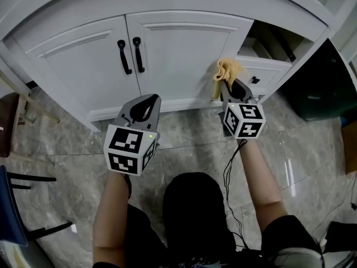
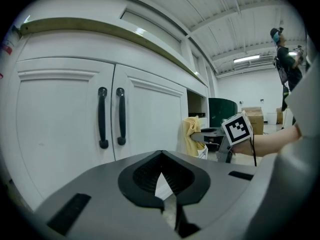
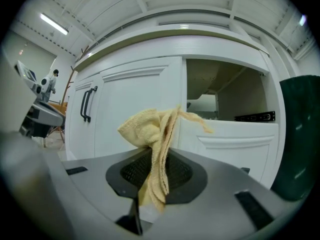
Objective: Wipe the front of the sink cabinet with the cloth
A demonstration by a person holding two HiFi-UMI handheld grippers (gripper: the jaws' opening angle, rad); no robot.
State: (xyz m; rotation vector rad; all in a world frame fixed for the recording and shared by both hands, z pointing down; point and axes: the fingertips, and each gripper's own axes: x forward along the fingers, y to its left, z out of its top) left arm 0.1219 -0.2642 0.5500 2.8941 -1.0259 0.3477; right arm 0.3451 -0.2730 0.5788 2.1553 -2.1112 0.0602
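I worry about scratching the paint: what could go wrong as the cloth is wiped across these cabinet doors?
1. The cloth is pinched in a narrow bunch by the right gripper, so its hard jaw tips might scrape the door.
2. The drawer beside it looks pulled out; a sweep rightwards could knock it or snag the cloth's loose corner.

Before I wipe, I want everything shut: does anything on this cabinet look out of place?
Yes: the drawer right of the closed double doors stands pulled out, a dark cavity open above it. The right gripper holds the cloth near it.
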